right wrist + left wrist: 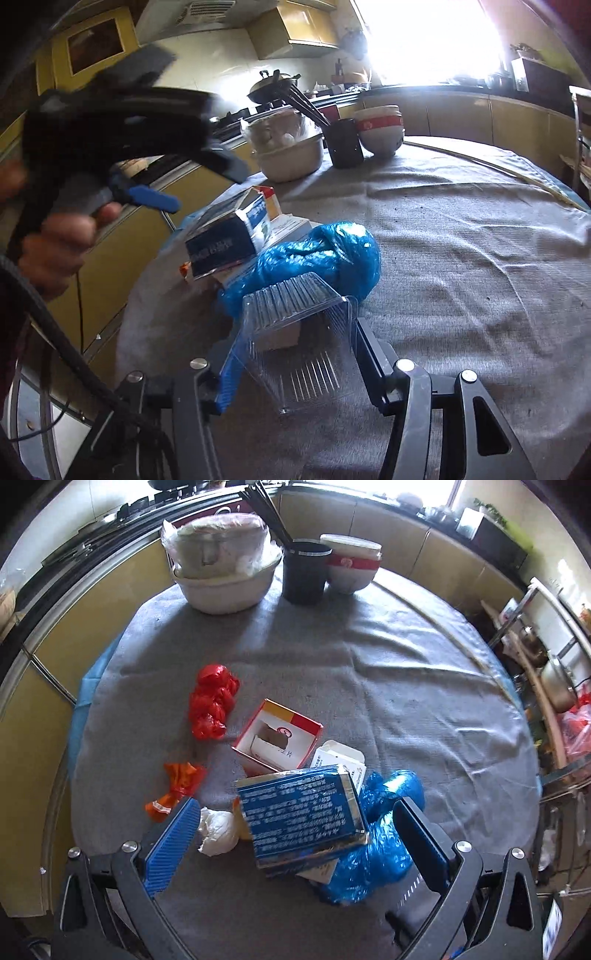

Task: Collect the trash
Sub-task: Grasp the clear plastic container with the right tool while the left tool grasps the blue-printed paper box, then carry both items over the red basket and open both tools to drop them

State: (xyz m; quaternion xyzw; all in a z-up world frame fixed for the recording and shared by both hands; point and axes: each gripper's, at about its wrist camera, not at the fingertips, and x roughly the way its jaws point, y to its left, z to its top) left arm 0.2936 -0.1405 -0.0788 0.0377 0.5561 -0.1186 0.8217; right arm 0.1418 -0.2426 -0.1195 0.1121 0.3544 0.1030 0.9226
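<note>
The right gripper [295,350] grips a clear ribbed plastic tray [299,332] above the grey-clothed counter [461,258]. The left gripper [295,834] hangs open-jawed over a blue printed carton [299,812] beside crumpled blue plastic [380,834].

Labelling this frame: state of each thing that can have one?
right gripper: shut on clear plastic tray, tray tilted
left gripper: open, empty, above the blue box
blue box: lying tilted on the pile
red-and-white box: open on top
blue plastic bag: crumpled
red plastic bag: crumpled
lidded bowl: lid on
</note>
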